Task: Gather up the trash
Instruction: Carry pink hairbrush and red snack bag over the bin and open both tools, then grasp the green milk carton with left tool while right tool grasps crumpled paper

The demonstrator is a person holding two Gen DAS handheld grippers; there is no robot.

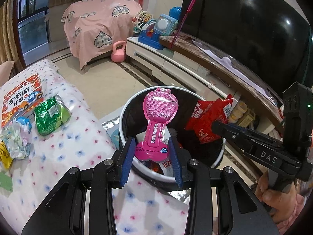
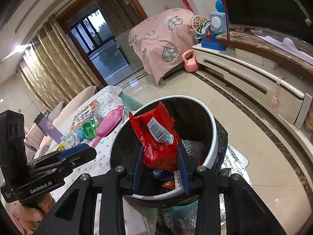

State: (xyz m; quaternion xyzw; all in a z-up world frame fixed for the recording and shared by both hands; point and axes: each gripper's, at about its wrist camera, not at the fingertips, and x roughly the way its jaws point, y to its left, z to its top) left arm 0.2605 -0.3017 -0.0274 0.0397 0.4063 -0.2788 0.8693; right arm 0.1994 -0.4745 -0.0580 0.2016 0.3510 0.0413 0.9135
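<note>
Left gripper (image 1: 151,152) clamps a pink blister pack (image 1: 156,121); right gripper (image 2: 160,160) clamps a red snack bag (image 2: 156,137). Both hang over the trash bin (image 1: 122,115). Green wrapper (image 1: 51,115) and crumpled paper (image 1: 16,139) remain on the desk (image 1: 78,146).

Soft daylight enters through the window (image 2: 103,45); ceiling lamps glare on the TV (image 1: 254,19). Sharp focus, heavy fisheye bending, dark corners.
</note>
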